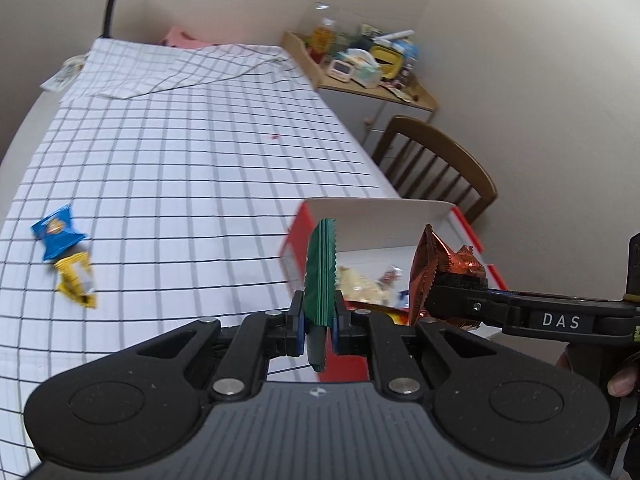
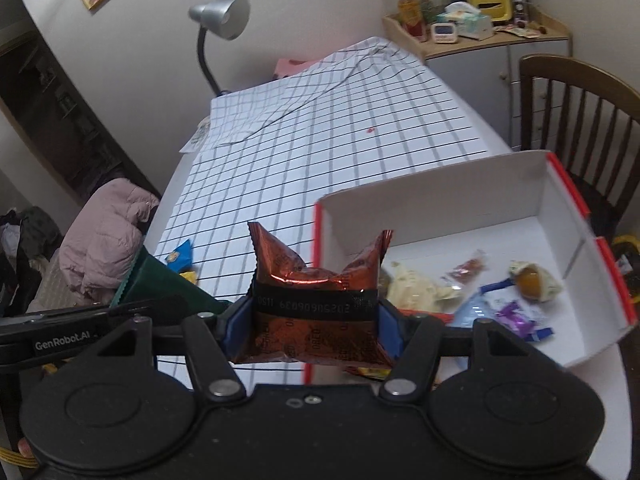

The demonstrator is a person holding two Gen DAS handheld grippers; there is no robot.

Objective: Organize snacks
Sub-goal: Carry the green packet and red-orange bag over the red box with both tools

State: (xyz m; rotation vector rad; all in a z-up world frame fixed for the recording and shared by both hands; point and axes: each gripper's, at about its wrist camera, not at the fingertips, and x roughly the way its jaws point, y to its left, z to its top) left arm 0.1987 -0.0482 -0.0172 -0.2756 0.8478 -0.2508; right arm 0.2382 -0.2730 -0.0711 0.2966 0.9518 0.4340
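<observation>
1. Left gripper (image 1: 319, 322): its jaws are clamped edge-on around a flat green packet (image 1: 320, 276), which stands upright above the fingertips, near the left wall of the box.
2. Still out on the checked tablecloth (image 1: 180, 184), well to the left, lie a blue packet (image 1: 56, 236) and a yellow packet (image 1: 76, 280), touching each other. These look like the remaining pickups.
3. Right gripper (image 2: 316, 322): its jaws stand half apart but press on both sides of a puffy copper-red packet (image 2: 316, 280), so it is held, just left of the box's near corner.
4. The red-and-white box (image 2: 556, 196) sits at the table's right edge, already holding several wrapped snacks (image 2: 516, 316).
5. To do this step well, I would carry each packet fully past the box wall before letting go. Release one side at a time, since the two grippers sit close together. Drop low, because the green packet is thin and could catch on the rim.
6. The right wrist view shows the box floor and its contents plainly. The left wrist view hides most of that behind the green packet, but shows the two loose packets clearly, which the right view barely catches.
</observation>
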